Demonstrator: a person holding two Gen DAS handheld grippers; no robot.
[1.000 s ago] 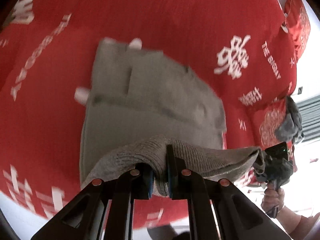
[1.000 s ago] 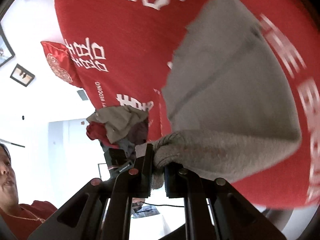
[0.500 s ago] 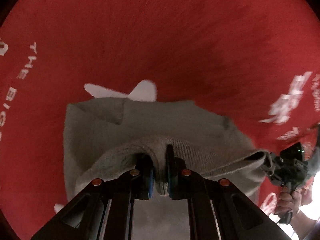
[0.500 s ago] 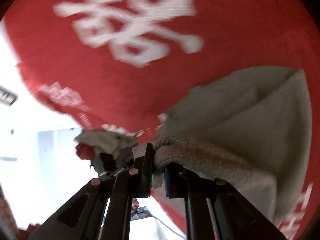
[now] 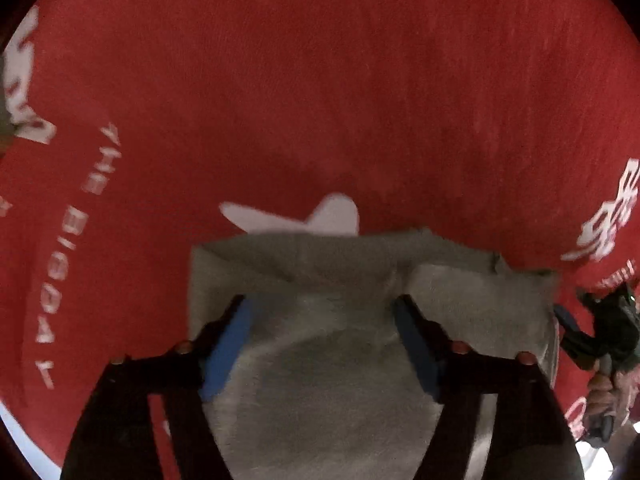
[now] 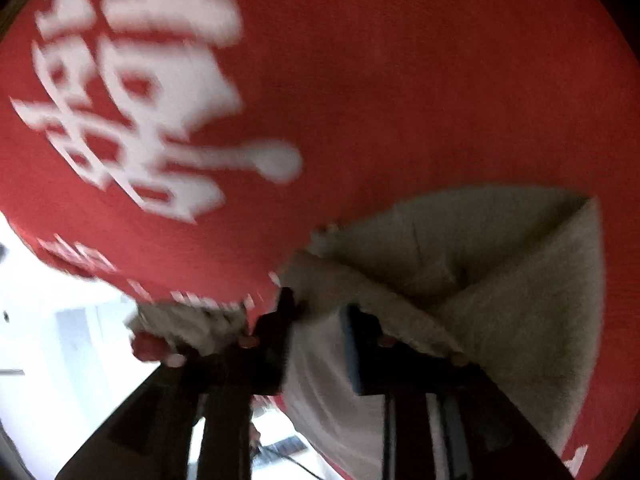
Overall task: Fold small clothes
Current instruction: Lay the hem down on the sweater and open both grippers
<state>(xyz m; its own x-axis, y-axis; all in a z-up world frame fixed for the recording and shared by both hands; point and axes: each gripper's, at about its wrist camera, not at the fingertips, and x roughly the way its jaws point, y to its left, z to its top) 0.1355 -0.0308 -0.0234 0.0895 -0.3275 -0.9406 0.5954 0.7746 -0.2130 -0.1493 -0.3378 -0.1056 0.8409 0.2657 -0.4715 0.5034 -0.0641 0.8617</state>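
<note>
- My left tongs (image 5: 320,336) stand spread wide over the grey garment (image 5: 328,360); their jaws have just been opening, and the blue pads (image 5: 224,348) do not press the cloth that lies between and under them.
- My right tongs (image 6: 320,316) are partly spread; their jaws have also just been opening. The grey cloth lies between them, but I cannot tell if a pad touches it, because this view is blurred.
- The grey garment (image 6: 500,280) lies folded on the red cover (image 5: 320,80), with one layer laid over another and a thick rolled edge near my right tongs.
- On the red cover, white letters "THE BIGGA…" (image 5: 76,248) run along the left side of the left view; the rest I cannot read. Some white signs (image 5: 608,216) are at the right, too blurred to read.
- In the right view, one big white character (image 6: 132,92) is printed on the cover, and small white writing along its edge is unreadable.
- A white shape (image 5: 304,216) shows just beyond the far edge of the garment.
- Beyond the garment the red cover is bare and wide.
- In the left view, the right tongs (image 5: 568,328) are at the garment's right edge, with my hand (image 5: 604,392) on the handle.
- A pile of other clothes (image 6: 180,328) lies at the cover's edge in the right view.
</note>
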